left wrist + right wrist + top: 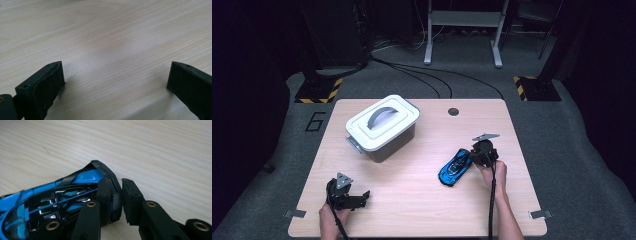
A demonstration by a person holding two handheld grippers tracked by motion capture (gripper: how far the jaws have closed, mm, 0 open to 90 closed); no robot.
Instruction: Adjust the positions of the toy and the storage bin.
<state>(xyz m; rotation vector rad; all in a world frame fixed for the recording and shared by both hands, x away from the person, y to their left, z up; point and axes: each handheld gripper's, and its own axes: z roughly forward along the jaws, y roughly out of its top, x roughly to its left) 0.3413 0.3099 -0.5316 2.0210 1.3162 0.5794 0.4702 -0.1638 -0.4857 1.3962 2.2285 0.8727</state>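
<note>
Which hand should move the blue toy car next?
The right one, most likely. The right gripper already has its jaws closed on the end of the toy car. The left gripper sits open near the table's front edge, far from the car.

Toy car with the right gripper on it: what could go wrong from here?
1. The right gripper pinches only a thin edge at one end of the toy car; lifted, the car could swing or slip out.
2. The glossy shell may let the pads slide.
3. The box has its lid on, and the left gripper rests open, far from it, so if the car is meant to go in, the lid blocks it.
</note>
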